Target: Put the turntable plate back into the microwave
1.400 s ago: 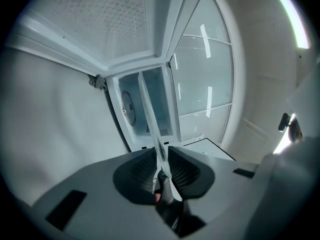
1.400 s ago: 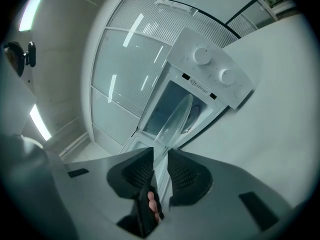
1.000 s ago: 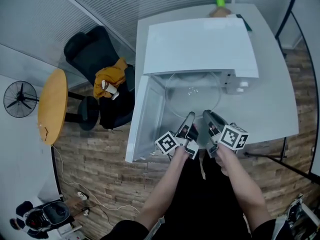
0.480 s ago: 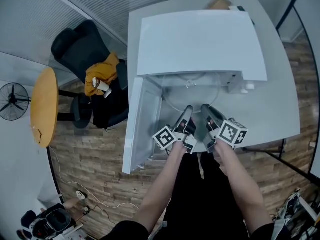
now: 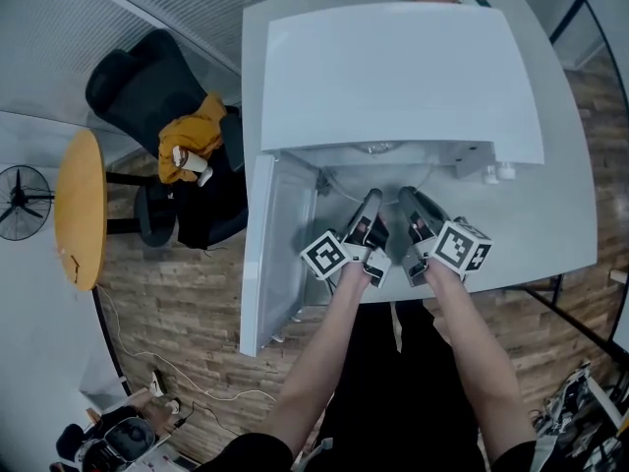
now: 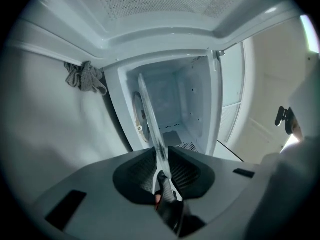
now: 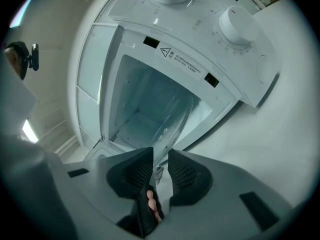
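Note:
The white microwave (image 5: 393,77) stands on a white table, its door (image 5: 265,254) swung open to the left. Both grippers hold the clear glass turntable plate (image 5: 386,187) by its near rim, side by side. Most of the plate is hidden under the microwave's top. My left gripper (image 5: 370,197) has its jaws closing on the plate's edge (image 6: 150,119), which runs from between its pads (image 6: 161,151) into the cavity (image 6: 170,104). My right gripper (image 5: 408,197) grips the rim too, with the glass (image 7: 175,119) between its pads (image 7: 160,154) at the cavity mouth.
Two knobs (image 7: 240,24) sit on the control panel right of the opening. A grey cloth (image 6: 85,76) lies beside the microwave. On the floor to the left stand a black chair with a yellow garment (image 5: 197,136), a round wooden table (image 5: 79,205) and a fan (image 5: 20,200).
Both grippers have carried the plate forward and lower into the microwave's opening. More of the plate is now hidden under the microwave's top.

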{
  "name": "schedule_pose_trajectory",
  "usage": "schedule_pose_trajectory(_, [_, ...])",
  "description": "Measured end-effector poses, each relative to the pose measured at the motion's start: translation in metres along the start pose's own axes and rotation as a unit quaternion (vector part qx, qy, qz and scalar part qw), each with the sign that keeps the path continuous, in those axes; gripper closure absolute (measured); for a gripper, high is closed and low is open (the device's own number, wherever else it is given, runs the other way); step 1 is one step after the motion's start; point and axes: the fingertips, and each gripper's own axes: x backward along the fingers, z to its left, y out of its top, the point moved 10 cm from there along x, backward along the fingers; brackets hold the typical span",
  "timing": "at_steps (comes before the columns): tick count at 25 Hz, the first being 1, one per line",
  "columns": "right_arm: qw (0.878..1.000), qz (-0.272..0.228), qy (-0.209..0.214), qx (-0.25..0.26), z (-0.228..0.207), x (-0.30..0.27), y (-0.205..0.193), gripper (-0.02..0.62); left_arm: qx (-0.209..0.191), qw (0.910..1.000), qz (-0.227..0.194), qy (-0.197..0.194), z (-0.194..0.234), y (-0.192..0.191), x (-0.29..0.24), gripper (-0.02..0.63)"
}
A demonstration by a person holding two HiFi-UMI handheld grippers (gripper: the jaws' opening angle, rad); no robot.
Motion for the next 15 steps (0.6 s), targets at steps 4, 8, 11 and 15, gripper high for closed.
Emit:
schedule_pose_trajectory(4, [1.000, -0.003, -0.004, 0.002, -0.005, -0.009, 0.003, 0.495, 0.003, 1.0000, 0.003, 0.000, 0.007, 0.006, -0.008, 0.540])
schedule_pose_trajectory(8, [1.000, -0.005, -0.007, 0.004, -0.009, -0.018, 0.007, 0.494, -0.004, 1.0000, 0.005, -0.003, 0.012, 0.012, -0.016, 0.539])
schedule_pose_trajectory(11, [1.000, -0.007, -0.009, 0.004, -0.010, -0.023, 0.011, 0.494, -0.005, 1.0000, 0.006, -0.005, 0.013, 0.015, -0.023, 0.538])
schedule_pose_trajectory(15, [1.000, -0.011, -0.012, 0.004, -0.012, -0.028, 0.016, 0.494, -0.013, 0.9999, 0.010, 0.000, 0.015, 0.020, -0.029, 0.537])
